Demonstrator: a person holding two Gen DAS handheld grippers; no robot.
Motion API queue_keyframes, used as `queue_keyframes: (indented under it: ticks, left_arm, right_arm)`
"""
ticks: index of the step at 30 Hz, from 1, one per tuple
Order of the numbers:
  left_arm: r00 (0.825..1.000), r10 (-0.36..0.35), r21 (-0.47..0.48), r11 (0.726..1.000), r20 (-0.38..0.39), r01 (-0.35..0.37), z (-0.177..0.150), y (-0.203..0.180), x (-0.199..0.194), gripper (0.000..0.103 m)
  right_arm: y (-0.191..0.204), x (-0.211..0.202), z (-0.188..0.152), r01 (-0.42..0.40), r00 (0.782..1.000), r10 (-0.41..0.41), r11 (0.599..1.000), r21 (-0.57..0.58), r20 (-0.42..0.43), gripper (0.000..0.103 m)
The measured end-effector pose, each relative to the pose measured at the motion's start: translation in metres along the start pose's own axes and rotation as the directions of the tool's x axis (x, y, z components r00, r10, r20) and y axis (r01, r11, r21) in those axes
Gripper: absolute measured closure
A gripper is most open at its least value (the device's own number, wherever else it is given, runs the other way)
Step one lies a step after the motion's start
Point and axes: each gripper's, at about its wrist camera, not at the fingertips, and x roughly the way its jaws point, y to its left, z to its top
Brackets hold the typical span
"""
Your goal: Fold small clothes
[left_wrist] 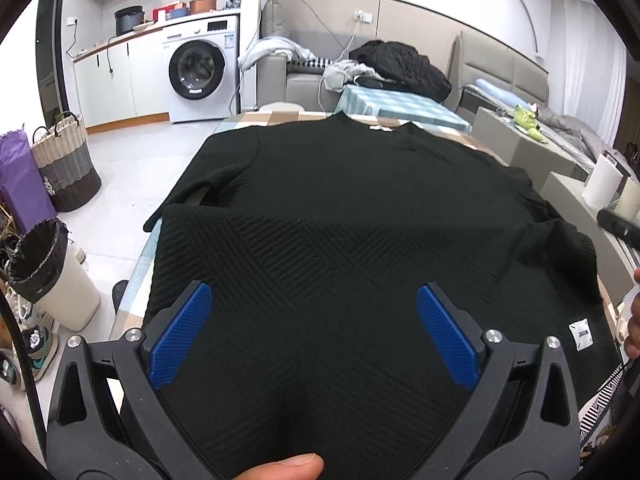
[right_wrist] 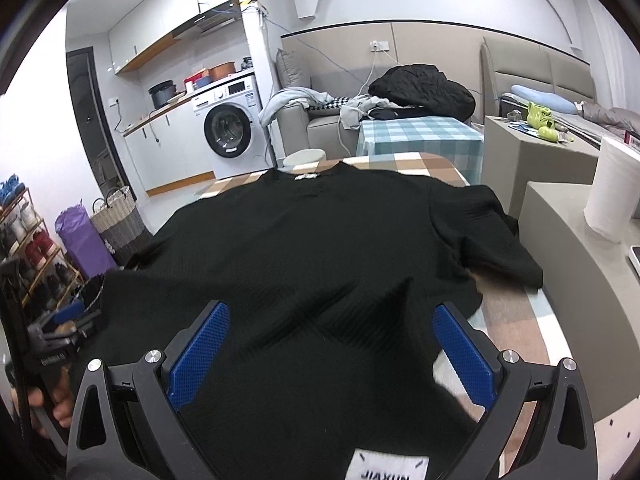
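Black sweater, one, flat on checked table; two grippers, left and right, fingers spread wide; near hem cut off below

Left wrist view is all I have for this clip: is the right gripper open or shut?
Observer: Open. The right gripper hovers over the black sweater, pads apart, gripping nothing.
Operator: Where over the sweater?
Observer: Near the hem, with the white JIAXUN label right below its base.
Operator: Is the right-hand sleeve folded in yet?
Observer: No, the sleeve lies spread out on the checked tablecloth.
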Motion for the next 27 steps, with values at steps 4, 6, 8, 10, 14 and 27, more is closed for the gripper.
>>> queue_keyframes:
  ticks: [4,6,8,10,14,27]
  left_arm:
    - [0.999,0.016,0.003,1.000,-0.036,-0.016,0.017,-0.001,0.021,0.001]
    - [0.998,0.014,-0.004,1.000,-0.054,-0.014,0.025,0.001,0.031,0.001]
    - [0.997,0.003,-0.015,1.000,-0.071,-0.004,0.032,0.004,0.041,0.001]
    - [0.997,0.000,-0.021,1.000,-0.083,-0.002,0.040,0.007,0.052,0.001]
    - [0.995,0.009,-0.022,1.000,-0.095,-0.011,0.051,0.013,0.067,0.001]
    - [0.994,0.026,0.002,1.000,-0.103,-0.026,0.078,0.016,0.104,0.005]
  right_arm:
    - [-0.010,0.010,0.015,0.017,1.000,-0.017,0.999,0.043,-0.011,0.000]
    - [-0.017,0.015,0.018,0.025,0.999,-0.023,0.998,0.062,-0.026,0.000]
    - [-0.025,0.022,0.021,0.038,0.999,-0.035,0.996,0.084,-0.038,0.000]
    - [-0.032,0.028,0.024,0.050,0.998,-0.045,0.993,0.106,-0.050,0.000]
    - [-0.049,0.040,0.029,0.063,0.996,-0.053,0.986,0.154,-0.067,0.000]
    - [-0.128,0.064,0.035,0.135,0.987,-0.094,0.921,0.366,-0.127,0.005]
